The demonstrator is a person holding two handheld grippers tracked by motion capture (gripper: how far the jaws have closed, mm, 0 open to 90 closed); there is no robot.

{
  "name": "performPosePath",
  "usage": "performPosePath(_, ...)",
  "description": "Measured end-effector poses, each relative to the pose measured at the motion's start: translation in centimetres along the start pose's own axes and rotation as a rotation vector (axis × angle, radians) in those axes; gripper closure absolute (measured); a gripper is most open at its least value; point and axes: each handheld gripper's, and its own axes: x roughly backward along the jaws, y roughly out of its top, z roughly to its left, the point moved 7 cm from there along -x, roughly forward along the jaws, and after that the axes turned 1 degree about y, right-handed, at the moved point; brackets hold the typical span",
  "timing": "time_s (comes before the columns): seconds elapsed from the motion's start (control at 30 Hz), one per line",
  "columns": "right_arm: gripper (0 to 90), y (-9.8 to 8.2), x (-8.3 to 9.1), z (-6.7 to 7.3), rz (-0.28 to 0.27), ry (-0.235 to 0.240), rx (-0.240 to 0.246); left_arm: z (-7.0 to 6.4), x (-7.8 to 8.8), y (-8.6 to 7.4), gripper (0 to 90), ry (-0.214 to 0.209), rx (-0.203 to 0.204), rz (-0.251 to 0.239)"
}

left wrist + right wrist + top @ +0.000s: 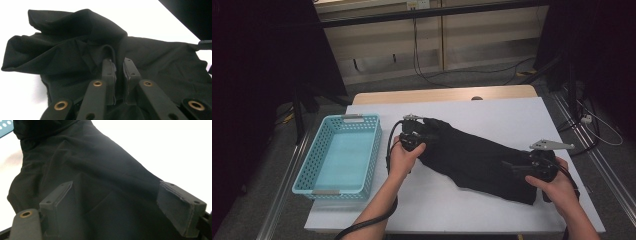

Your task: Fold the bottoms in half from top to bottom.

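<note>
1. Now we see the black cloth (pixel 477 157) lying lengthwise across the white table (pixel 512 115), just right of the turquoise basket (pixel 339 155).
2. At its far left end, our left gripper (pixel 119 65) is clenched on a fold of the cloth.
3. At its near right end, our right gripper (pixel 122 202) stands released, jaws wide, with cloth between them.

Pinched between the left gripper's (pixel 119 65) matt black plastic jaws, the soft, matt black cloth garment (pixel 477 157) lies creased. Just left of that gripper, the turquoise perforated plastic basket (pixel 307 170) looks smooth and slightly glossy on the white matt table cover (pixel 512 112).
</note>
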Motion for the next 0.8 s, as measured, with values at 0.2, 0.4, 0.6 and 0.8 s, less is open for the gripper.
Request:
performPosePath(0.2, 15.0, 0.0, 0.1, -0.2, -0.003, -0.007, -0.009, -0.6, -0.1, -0.1, 82.6, -0.013, -0.018, 0.0)
performPosePath(0.4, 15.1, -0.2, -0.1, 0.0, 0.006, -0.005, 0.002, -1.1, -0.7, -0.8, 82.6, -0.033, -0.027, 0.009)
performPosePath(0.6, 15.1, -0.3, 0.0, 0.1, 0.006, -0.002, 0.003, -1.6, -1.6, -1.4, 82.5, -0.046, -0.043, 0.03)
performPosePath(0.8, 15.1, -0.5, 0.2, 0.1, 0.006, -0.005, 0.003, -3.1, -2.4, -1.5, 82.5, -0.072, -0.077, 0.039)
